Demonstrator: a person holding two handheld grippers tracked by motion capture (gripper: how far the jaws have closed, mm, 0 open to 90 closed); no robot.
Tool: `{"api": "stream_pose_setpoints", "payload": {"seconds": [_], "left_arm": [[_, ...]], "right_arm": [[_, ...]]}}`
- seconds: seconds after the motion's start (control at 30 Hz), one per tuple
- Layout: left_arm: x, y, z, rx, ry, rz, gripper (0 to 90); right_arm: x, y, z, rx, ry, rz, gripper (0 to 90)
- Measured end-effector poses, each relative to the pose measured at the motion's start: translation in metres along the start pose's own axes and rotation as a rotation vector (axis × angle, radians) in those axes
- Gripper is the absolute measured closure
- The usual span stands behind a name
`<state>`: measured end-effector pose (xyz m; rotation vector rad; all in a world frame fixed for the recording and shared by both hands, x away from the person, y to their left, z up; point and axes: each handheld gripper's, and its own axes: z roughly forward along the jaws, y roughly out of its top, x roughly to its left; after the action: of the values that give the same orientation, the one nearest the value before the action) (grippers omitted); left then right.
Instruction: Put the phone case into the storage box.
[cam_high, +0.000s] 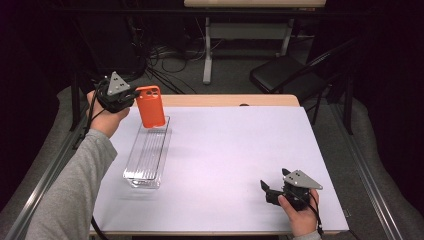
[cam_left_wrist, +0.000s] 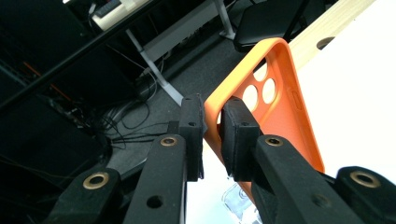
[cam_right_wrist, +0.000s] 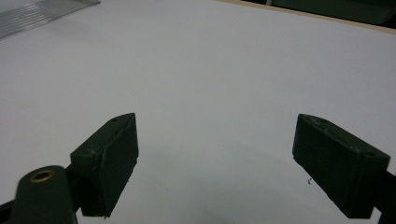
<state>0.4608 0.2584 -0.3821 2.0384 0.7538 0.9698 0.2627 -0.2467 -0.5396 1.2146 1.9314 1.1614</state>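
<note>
Orange phone case (cam_high: 150, 106) hangs in the upper left of the high view, clamped at one long edge by the left gripper (cam_high: 134, 95) and held clear above the far end of a clear ribbed tray (cam_high: 146, 160). Nearest the camera in that view, at the lower right, a hand (cam_high: 299, 214) rests the right gripper (cam_high: 266, 190) low on the white table cover (cam_high: 235, 150), its jaws spread wide with nothing between them. In the right gripper view, those two black pads (cam_right_wrist: 108, 163) stand far apart over bare white surface, and a corner of the tray shows at the upper left of the frame. Farther up the high view, the tray lies lengthwise on the left part of the cover, well apart from the right gripper. A grey sleeve (cam_high: 70, 190) runs up from the lower left to the hand that bears the left gripper beyond the tray's far end. In the left gripper view, its jaws are clenched on the case's rim, one pad outside and one inside the shell, the camera cut-outs (cam_left_wrist: 259, 88) just past the pads. Beyond the table, at the top of the high view, a black chair (cam_high: 287, 75) stands on a dark floor among cables (cam_high: 165, 60).
</note>
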Motion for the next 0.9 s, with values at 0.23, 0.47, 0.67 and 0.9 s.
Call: {"api": "stream_pose_setpoints", "payload": {"seconds": [0.23, 0.47, 0.67, 0.9], "left_arm": [[0.006, -0.006, 0.003, -0.019, 0.002, 0.007, 79.5], [0.009, -0.013, 0.009, -0.008, 0.005, 0.022, 79.3], [0.010, -0.022, 0.013, -0.031, 0.006, 0.034, 79.5], [0.012, -0.029, 0.019, -0.043, 0.013, 0.053, 79.7]], "right_arm": [[0.000, 0.000, 0.000, 0.005, -0.002, 0.001, 14.0], [0.000, -0.001, 0.001, -0.001, -0.001, -0.006, 14.1], [0.000, -0.001, 0.001, 0.002, -0.003, -0.004, 14.0], [0.000, -0.002, 0.002, 0.005, -0.009, -0.005, 14.1]]}}
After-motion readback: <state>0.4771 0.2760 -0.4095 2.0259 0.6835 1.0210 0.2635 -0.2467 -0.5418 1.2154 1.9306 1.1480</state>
